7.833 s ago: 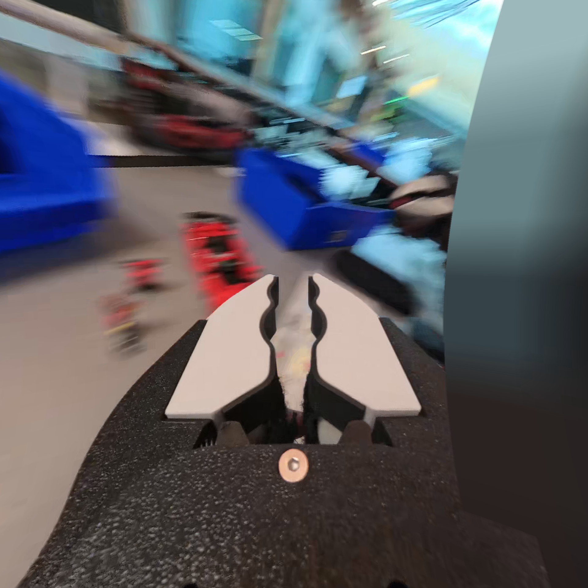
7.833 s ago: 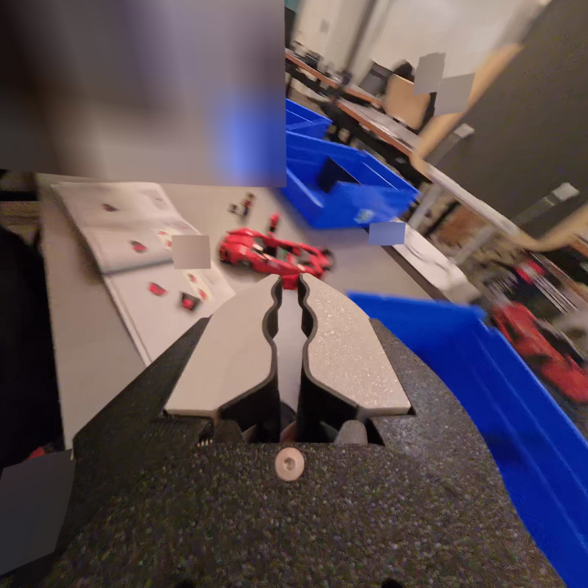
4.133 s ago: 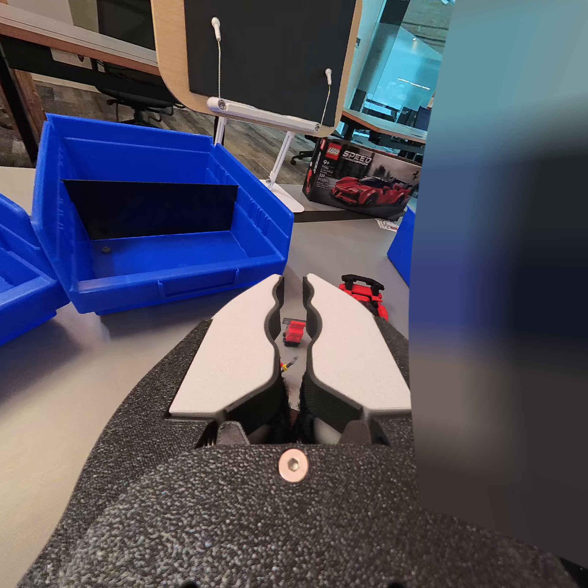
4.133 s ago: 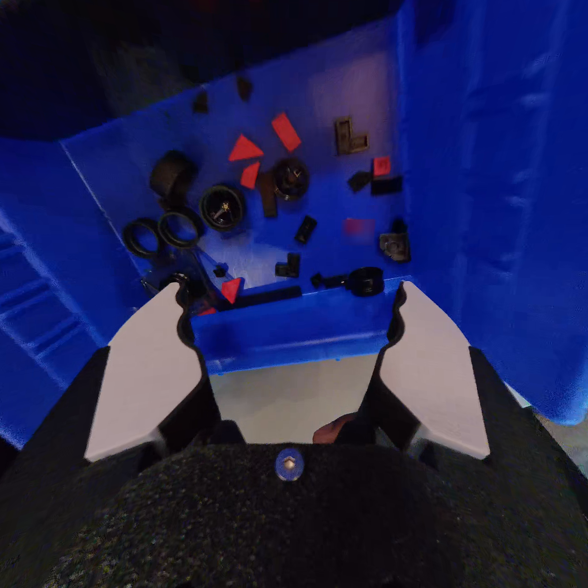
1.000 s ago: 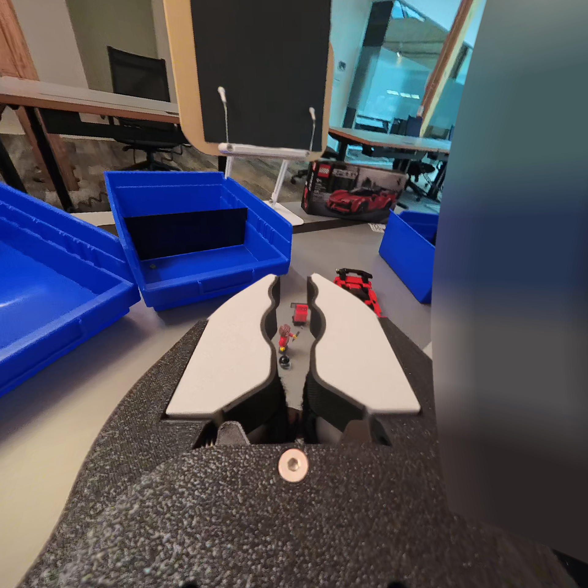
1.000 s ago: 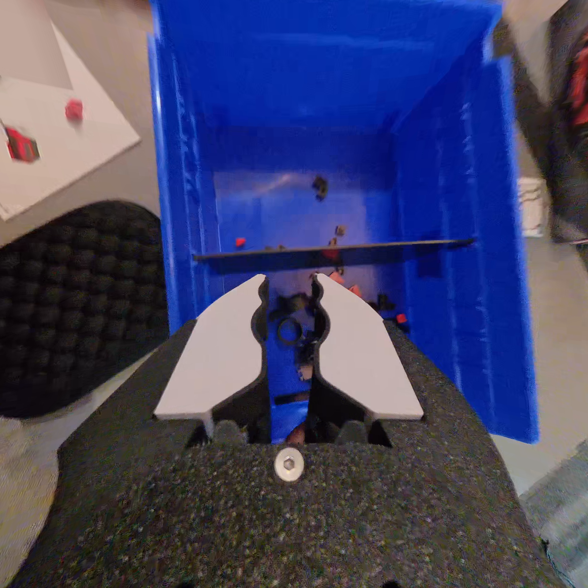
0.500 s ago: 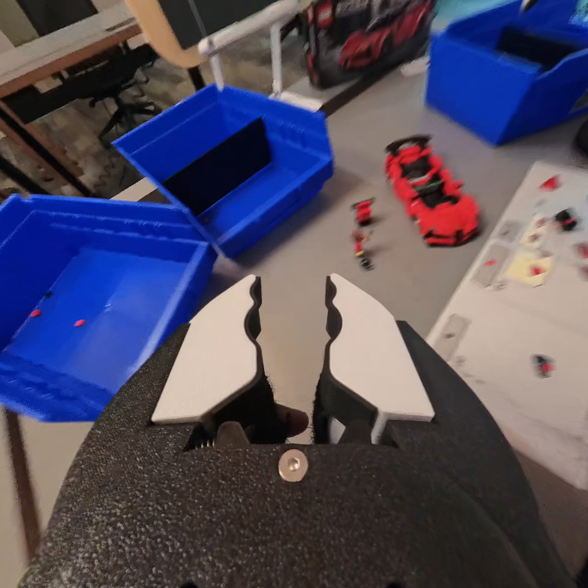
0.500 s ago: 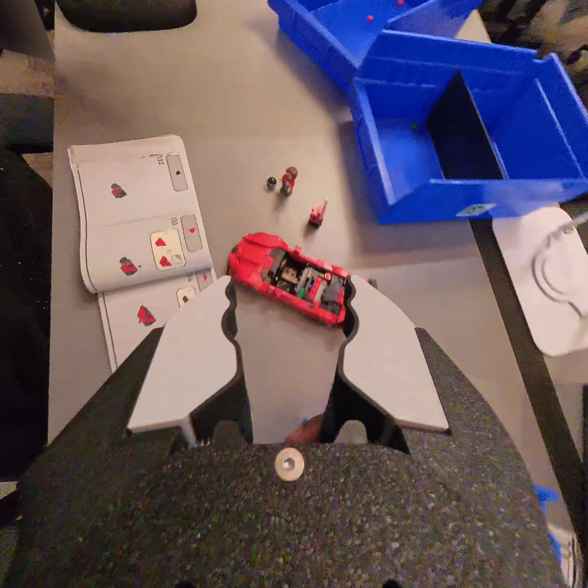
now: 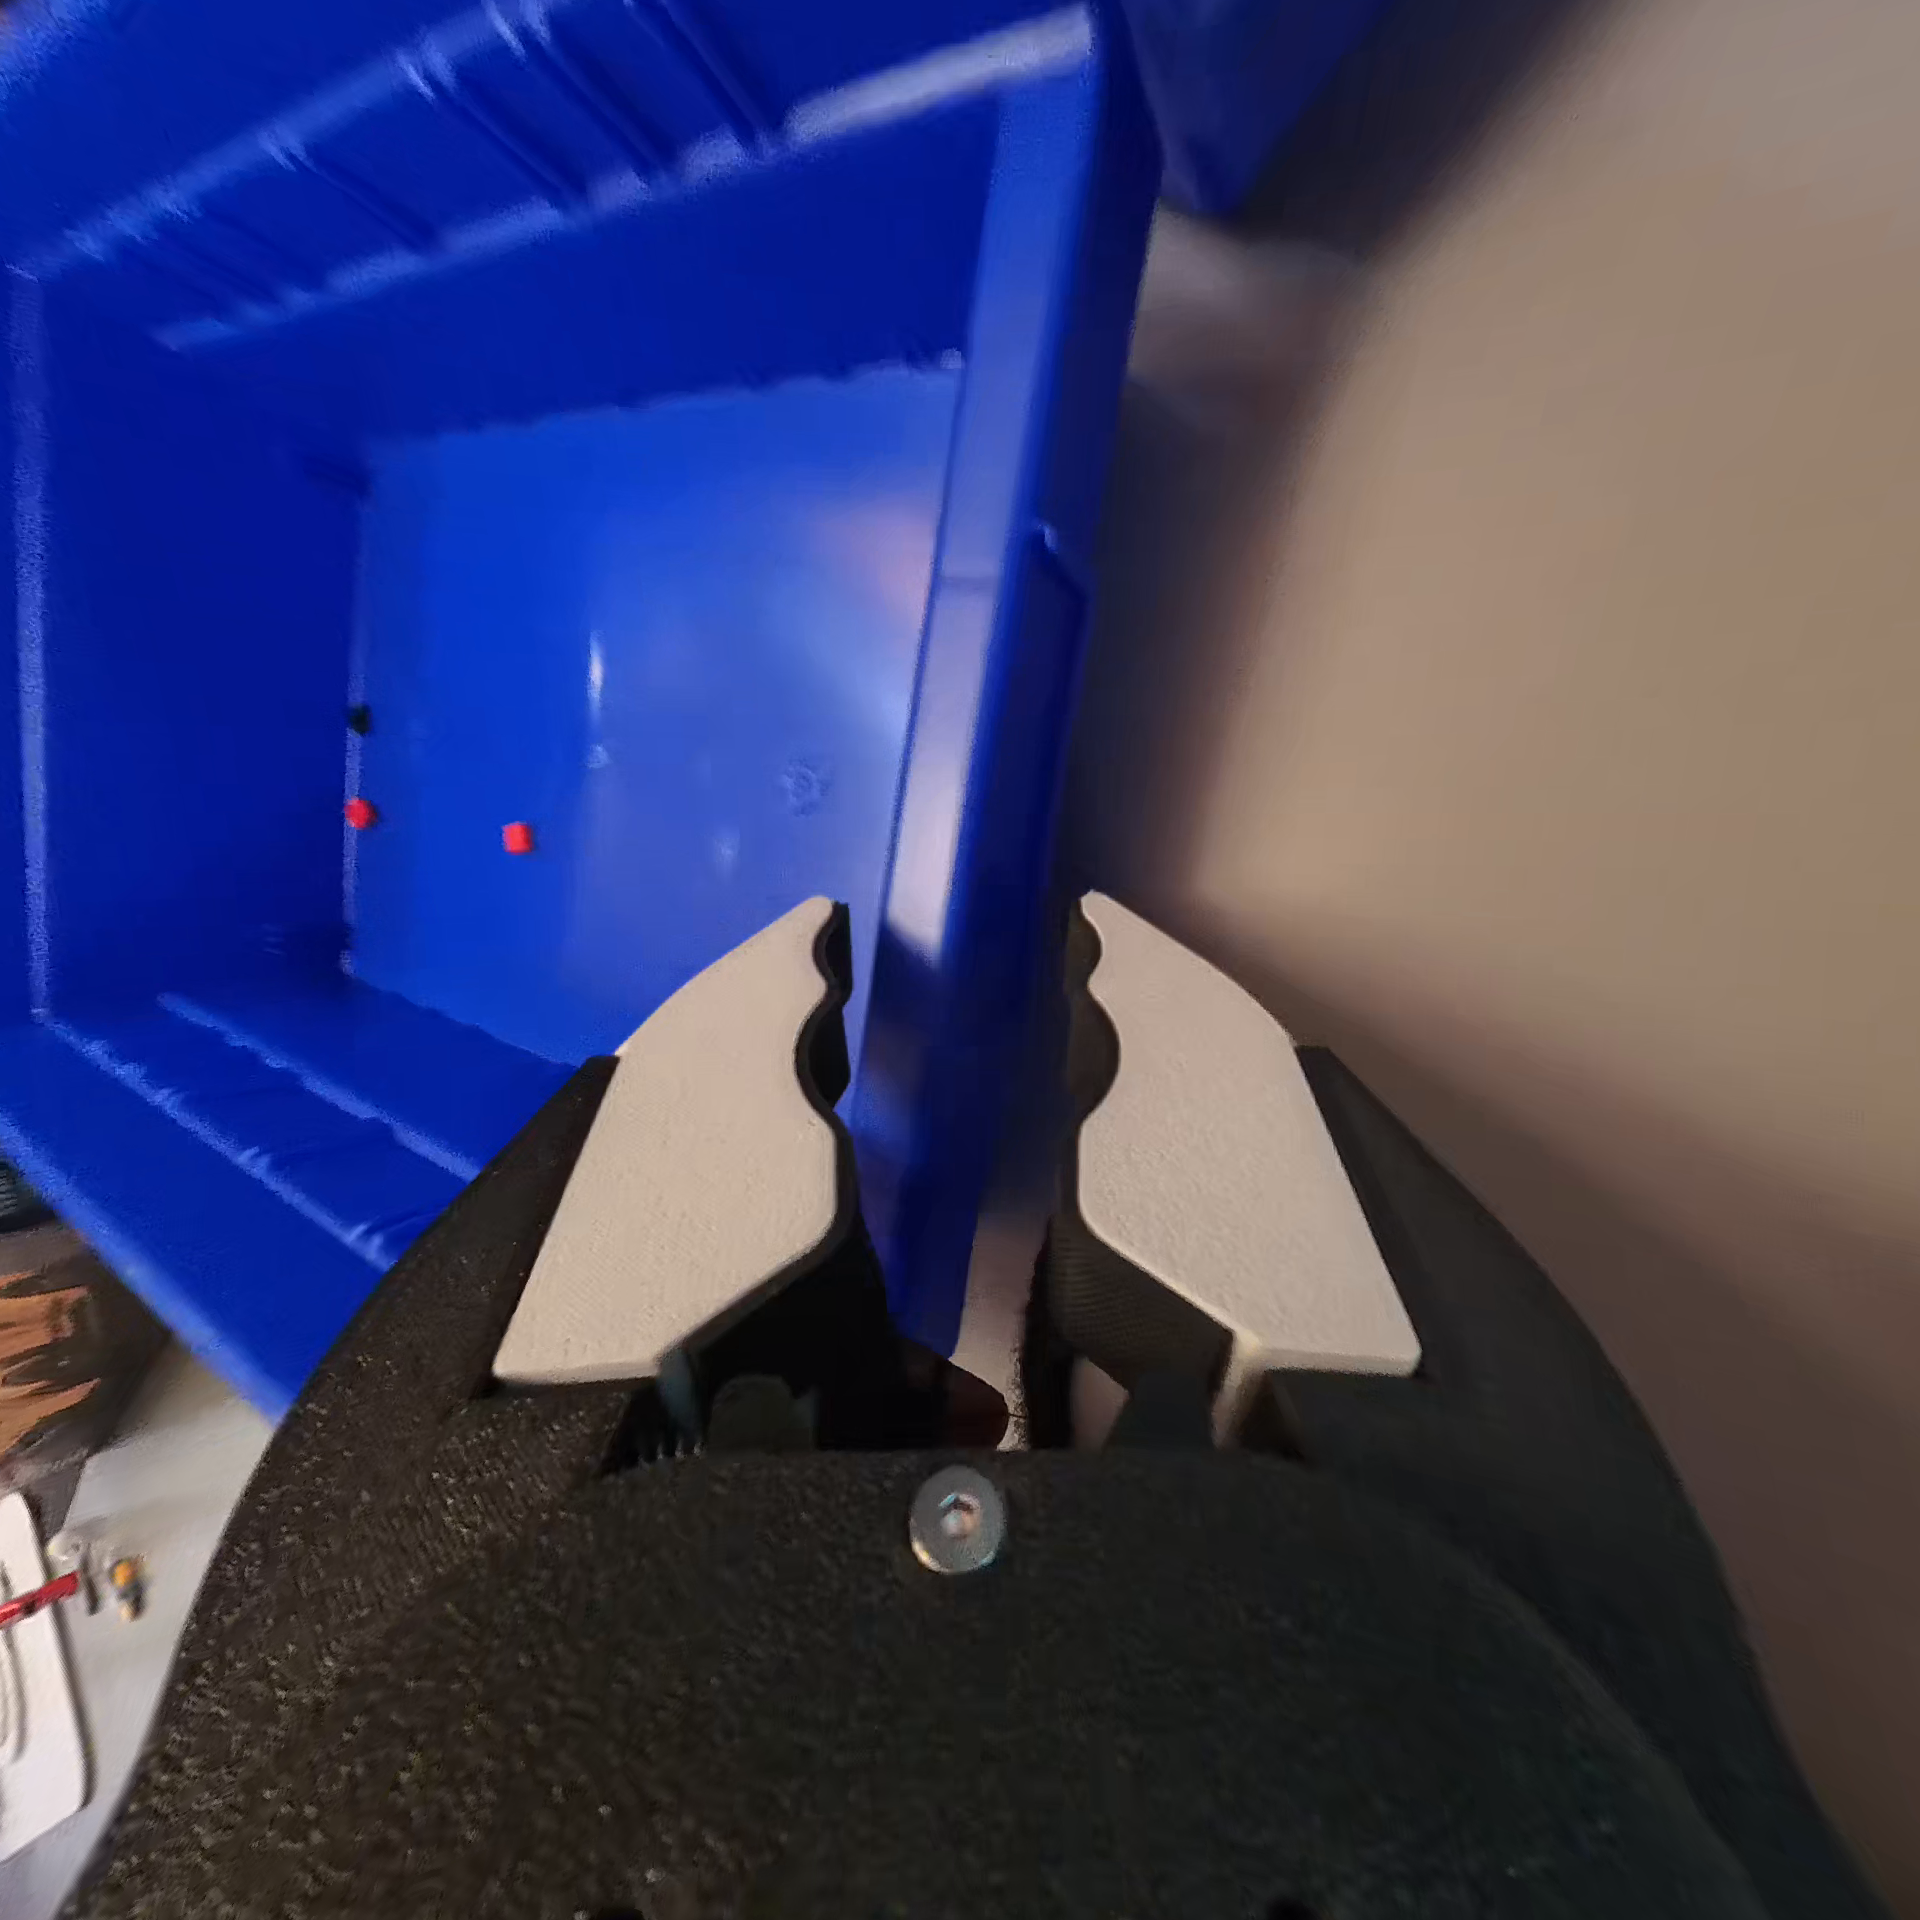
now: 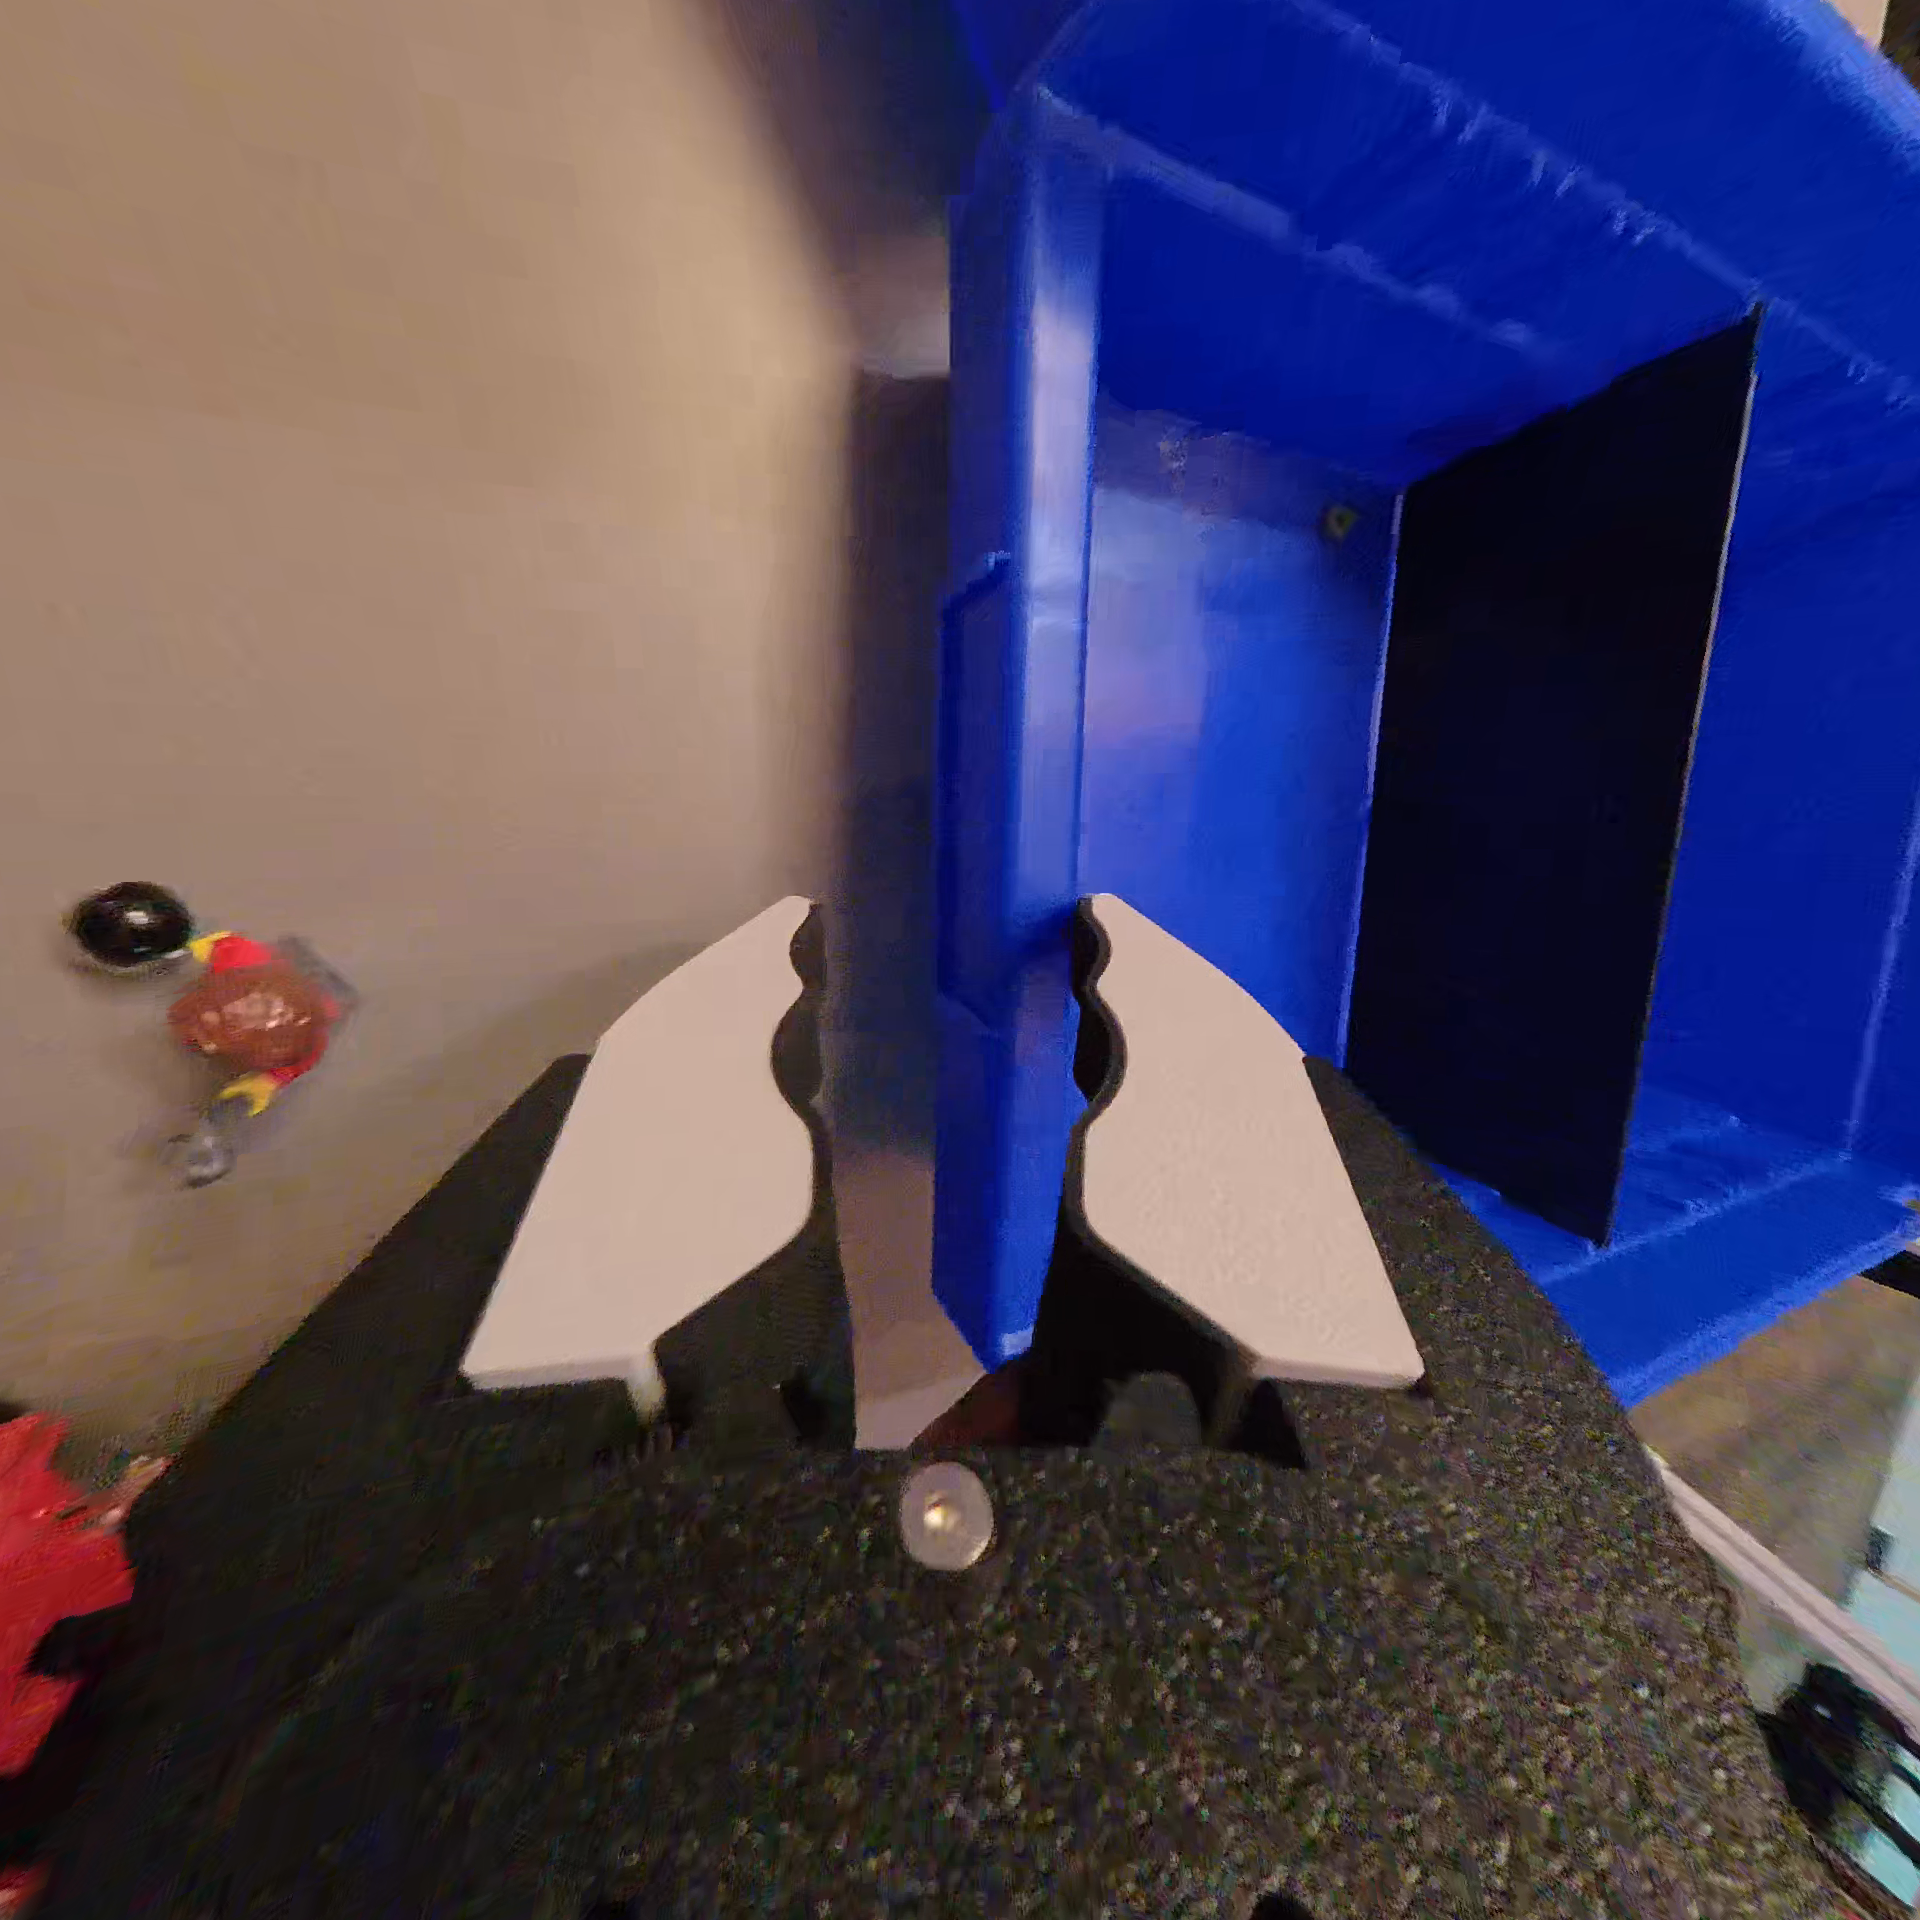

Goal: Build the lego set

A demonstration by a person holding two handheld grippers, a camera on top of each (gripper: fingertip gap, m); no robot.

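With each tool straddling a bin wall, the step in hand looks like taking hold of the parts bins, not placing a brick. The left gripper (image 9: 956,925) has its pale fingers apart, one inside and one outside the near wall of a glossy blue plastic bin (image 9: 1013,644); the wall fills most of the gap, but whether the pads press on it I cannot tell. On that bin's floor, toward its far-left corner, lie two tiny red pieces (image 9: 514,836) and a small black one (image 9: 358,717).

The right gripper (image 10: 945,920) is likewise parted around the wall of a second blue plastic bin with a black divider panel (image 10: 1049,727); its right finger lies against the wall, its left stands clear.

On the grey table (image 10: 416,416) left of this bin are a small red-suited minifigure (image 10: 249,1023) and a round black piece (image 10: 130,920) just beside it. A blurred red model (image 10: 47,1579) shows at the lower-left edge.

Next, probably, both must close squarely on the walls before any pull or tilt.
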